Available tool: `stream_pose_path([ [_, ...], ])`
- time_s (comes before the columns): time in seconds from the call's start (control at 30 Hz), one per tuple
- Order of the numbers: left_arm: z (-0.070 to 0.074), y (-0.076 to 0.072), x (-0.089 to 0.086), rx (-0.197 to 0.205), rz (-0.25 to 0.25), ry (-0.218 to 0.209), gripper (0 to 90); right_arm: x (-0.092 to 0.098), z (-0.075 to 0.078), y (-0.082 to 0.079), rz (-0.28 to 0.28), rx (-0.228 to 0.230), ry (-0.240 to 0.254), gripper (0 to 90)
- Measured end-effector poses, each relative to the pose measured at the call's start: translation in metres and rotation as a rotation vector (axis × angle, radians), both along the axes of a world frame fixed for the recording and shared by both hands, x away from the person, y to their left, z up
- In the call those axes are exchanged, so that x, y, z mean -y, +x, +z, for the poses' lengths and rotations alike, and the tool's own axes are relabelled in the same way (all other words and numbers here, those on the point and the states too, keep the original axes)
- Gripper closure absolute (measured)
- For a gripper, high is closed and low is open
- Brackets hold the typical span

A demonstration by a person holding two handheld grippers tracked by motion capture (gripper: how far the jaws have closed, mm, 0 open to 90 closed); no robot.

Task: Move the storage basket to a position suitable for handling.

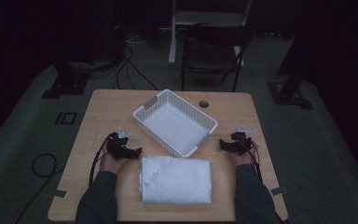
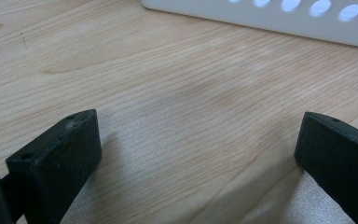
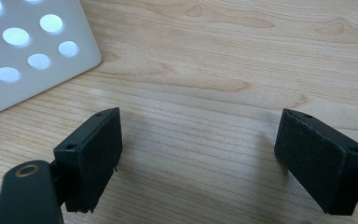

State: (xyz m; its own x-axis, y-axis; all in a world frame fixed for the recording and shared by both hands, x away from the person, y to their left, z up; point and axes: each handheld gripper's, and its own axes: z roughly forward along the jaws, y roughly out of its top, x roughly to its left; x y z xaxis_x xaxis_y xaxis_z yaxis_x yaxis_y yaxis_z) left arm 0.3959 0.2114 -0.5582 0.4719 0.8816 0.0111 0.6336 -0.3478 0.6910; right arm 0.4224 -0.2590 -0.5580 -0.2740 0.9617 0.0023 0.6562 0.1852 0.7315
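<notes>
The wooden counter (image 1: pixel 102 112) is carrying everything here, its pale grain running under both tools in the two gripper views. A round hole (image 1: pixel 203 103) is sitting in its far part, just beyond the basket.

The white perforated basket (image 1: pixel 175 122) is standing empty in the middle of the counter, turned at an angle, with one corner pointing toward the person. Its holed wall is showing along the top edge of the left gripper view (image 2: pixel 270 18) and at the upper left corner of the right gripper view (image 3: pixel 23 51).

The folded white towel (image 1: pixel 176 179) is lying flat at the near edge of the counter, between the person's two forearms and just in front of the basket's near corner, apart from both tools.

The left tool (image 1: pixel 131 151) is resting low over the counter to the left of the towel, near its far left corner. Its jaws are standing wide apart and released, with bare wood between them in the left gripper view (image 2: pixel 198 154).

The right tool (image 1: pixel 224 144) is hovering to the right of the basket's near end, beyond the towel's far right corner. Its jaws are likewise spread wide, grasping nothing, with bare wood between them (image 3: pixel 198 154).
</notes>
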Motion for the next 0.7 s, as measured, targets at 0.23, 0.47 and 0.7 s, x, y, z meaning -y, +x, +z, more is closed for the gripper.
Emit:
stream_pose_path([
  [0.23, 0.0, 0.001, 0.001, 0.0, 0.024, 0.001, 0.3, 0.0, 0.0, -0.001, 0.0, 0.0, 0.0, 15.3],
  [0.47, 0.0, 0.001, 0.001, 0.0, 0.026, 0.001, 0.4, 0.0, 0.005, -0.005, 0.003, -0.025, -0.006, 25.7],
  [0.7, 0.0, 0.0, 0.002, 0.0, 0.031, 0.001, 0.4, -0.006, 0.018, -0.015, -0.001, 0.031, -0.006, 28.6],
])
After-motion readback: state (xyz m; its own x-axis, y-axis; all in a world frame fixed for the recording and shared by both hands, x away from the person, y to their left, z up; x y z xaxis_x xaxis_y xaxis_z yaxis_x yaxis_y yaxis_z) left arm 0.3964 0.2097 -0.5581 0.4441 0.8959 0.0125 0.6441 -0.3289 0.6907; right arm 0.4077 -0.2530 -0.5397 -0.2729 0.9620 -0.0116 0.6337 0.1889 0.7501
